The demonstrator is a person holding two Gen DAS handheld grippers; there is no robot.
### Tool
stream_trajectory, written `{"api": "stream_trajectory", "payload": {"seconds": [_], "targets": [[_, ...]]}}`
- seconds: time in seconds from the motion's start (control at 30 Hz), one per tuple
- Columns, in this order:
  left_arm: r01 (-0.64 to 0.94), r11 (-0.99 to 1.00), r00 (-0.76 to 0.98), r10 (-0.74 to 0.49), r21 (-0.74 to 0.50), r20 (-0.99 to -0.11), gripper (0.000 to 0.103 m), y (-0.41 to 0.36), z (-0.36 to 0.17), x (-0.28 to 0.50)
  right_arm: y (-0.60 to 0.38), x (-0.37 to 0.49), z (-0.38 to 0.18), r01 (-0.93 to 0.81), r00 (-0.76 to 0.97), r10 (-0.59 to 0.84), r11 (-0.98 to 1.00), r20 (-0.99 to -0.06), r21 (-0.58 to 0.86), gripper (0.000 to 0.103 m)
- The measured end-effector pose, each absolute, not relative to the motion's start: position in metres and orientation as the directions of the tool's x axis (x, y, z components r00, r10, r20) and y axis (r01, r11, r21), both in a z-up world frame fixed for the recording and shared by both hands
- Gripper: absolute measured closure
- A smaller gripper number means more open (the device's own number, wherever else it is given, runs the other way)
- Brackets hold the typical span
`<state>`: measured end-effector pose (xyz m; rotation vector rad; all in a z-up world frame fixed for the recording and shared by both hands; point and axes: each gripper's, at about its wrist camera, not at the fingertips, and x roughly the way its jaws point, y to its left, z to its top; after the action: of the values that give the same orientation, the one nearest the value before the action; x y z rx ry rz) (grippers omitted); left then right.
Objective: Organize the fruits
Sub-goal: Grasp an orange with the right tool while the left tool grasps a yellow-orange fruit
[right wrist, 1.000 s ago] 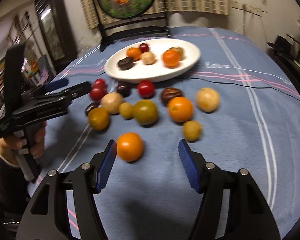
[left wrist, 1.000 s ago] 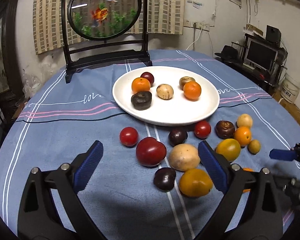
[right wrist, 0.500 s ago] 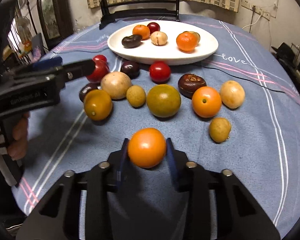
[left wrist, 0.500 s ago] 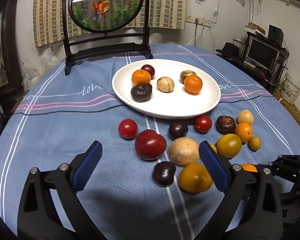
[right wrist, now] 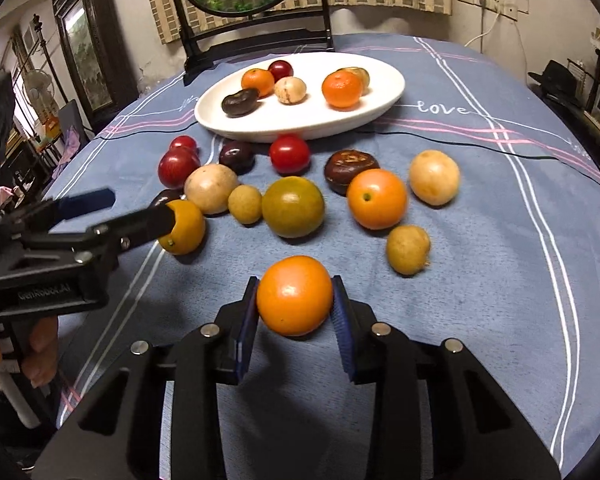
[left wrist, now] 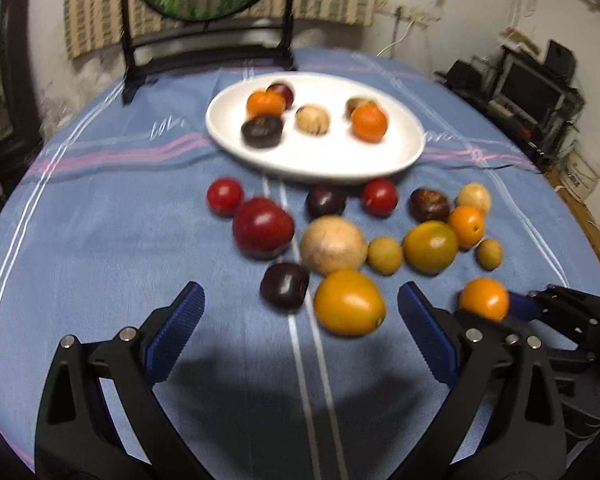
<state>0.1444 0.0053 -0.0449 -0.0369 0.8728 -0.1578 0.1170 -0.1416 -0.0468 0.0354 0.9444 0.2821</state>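
Here, at the left, the left gripper (left wrist: 298, 322) hovers over the blue cloth (left wrist: 100, 248) with its fingers spread wide and nothing between the pads; a dark plum (left wrist: 285, 285) and a yellow-orange fruit (left wrist: 349, 302) lie just beyond its tips, toward the right finger (left wrist: 426, 330). Further right, the right gripper (right wrist: 295, 312) has closed on an orange (right wrist: 295, 295), one blue pad pressed to each side of it, at the near edge of the scattered fruit. Whether the orange still touches the cloth I cannot tell. Just past it sit a green-yellow fruit (right wrist: 293, 207), another orange fruit (right wrist: 377, 199) and a small tan one (right wrist: 408, 249). Far behind them stands the white plate (right wrist: 384, 92), bearing six fruits, with red tomatoes (right wrist: 289, 153) near its front rim.
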Motion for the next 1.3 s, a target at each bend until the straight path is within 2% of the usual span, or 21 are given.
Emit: {"api": "stream_trajectory", "payload": {"seconds": [0.17,0.53,0.6,0.67,0.9,1.0,1.07,1.3], "targets": [[0.096,0.986,0.641,-0.168,-0.139,-0.749,0.004,0.003,-0.045,0.139,-0.156,0.114,-0.046,-0.214,0.564,0.263,0.962,-0.782,0.169,0.068],[0.080,0.990,0.582,-0.139,-0.114,-0.801,0.005,-0.021,-0.061,0.145,-0.161,0.112,-0.045,-0.250,0.551,0.361,0.932,-0.753,0.264,0.067],[0.072,0.990,0.569,-0.144,-0.125,-0.810,0.009,-0.022,-0.065,0.149,-0.162,0.112,-0.045,-0.257,0.548,0.374,0.927,-0.748,0.274,0.067],[0.067,0.990,0.559,-0.140,-0.124,-0.817,0.018,-0.024,-0.068,0.152,-0.162,0.112,-0.045,-0.264,0.548,0.382,0.923,-0.744,0.280,0.067],[0.055,0.992,0.564,-0.121,-0.110,-0.816,0.024,-0.024,-0.067,0.154,-0.163,0.112,-0.045,-0.275,0.551,0.403,0.915,-0.731,0.297,0.068],[0.043,0.994,0.565,-0.110,-0.105,-0.818,0.029,-0.021,-0.067,0.156,-0.162,0.111,-0.044,-0.284,0.550,0.408,0.912,-0.728,0.296,0.068],[0.024,0.995,0.567,-0.097,-0.101,-0.818,0.036,-0.017,-0.067,0.159,-0.161,0.110,-0.044,-0.288,0.551,0.410,0.911,-0.727,0.295,0.068],[0.014,0.997,0.572,-0.073,-0.079,-0.817,0.041,-0.018,-0.067,0.162,-0.161,0.110,-0.044,-0.294,0.554,0.414,0.909,-0.722,0.296,0.068]]}}
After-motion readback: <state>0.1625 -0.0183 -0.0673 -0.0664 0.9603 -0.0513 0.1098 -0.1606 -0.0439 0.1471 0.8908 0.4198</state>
